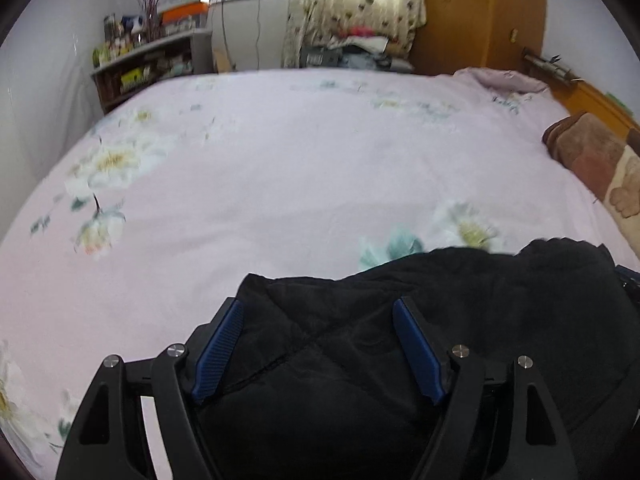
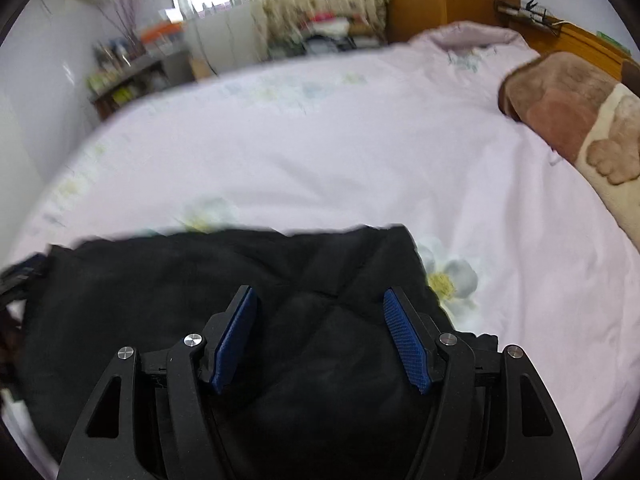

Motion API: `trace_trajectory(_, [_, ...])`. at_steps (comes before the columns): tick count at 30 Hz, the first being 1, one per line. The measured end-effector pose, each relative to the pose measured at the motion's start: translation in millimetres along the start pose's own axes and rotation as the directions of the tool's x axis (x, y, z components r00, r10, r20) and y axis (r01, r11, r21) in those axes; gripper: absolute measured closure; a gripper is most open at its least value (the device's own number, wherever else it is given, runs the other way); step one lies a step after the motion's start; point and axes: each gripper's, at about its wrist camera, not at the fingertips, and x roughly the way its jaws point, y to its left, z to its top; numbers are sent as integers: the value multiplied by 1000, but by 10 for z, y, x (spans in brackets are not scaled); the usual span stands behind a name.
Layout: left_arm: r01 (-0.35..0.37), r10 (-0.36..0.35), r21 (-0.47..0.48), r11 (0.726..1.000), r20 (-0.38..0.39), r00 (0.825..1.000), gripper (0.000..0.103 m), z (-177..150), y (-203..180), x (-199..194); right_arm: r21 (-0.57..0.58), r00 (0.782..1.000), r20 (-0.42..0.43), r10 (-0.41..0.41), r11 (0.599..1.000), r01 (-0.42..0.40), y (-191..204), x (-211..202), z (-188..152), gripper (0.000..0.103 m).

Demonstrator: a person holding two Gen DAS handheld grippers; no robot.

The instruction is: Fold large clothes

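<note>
black jacket, floral bedsheet, nothing legible

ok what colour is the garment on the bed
Black garment, lying on the pale pink floral bedsheet; the right wrist view shows it best.

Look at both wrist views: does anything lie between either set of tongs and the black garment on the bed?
Nothing visible does. The left tongs and right tongs both stand open directly over the black garment, with only its dark fabric showing between the blue pads. The brown blanket lies well off to the side on the pink sheet.
</note>
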Motion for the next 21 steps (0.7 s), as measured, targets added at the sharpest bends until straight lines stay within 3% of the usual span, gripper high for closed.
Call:
trace_trajectory(3, [28, -28, -65, 997, 5, 1000, 23, -78, 92, 139, 54, 999, -41, 3, 999, -1, -155, 267, -74, 37])
trace_trajectory(8, [29, -27, -91, 995, 20, 999, 22, -152, 71, 270, 51, 999, -28, -22, 998, 23, -168, 417, -161, 37])
trace_trajectory(21, [-6, 8, -87, 996, 32, 999, 22, -216, 26, 332, 73, 1000, -6, -6, 997, 6, -226, 489, -258, 37])
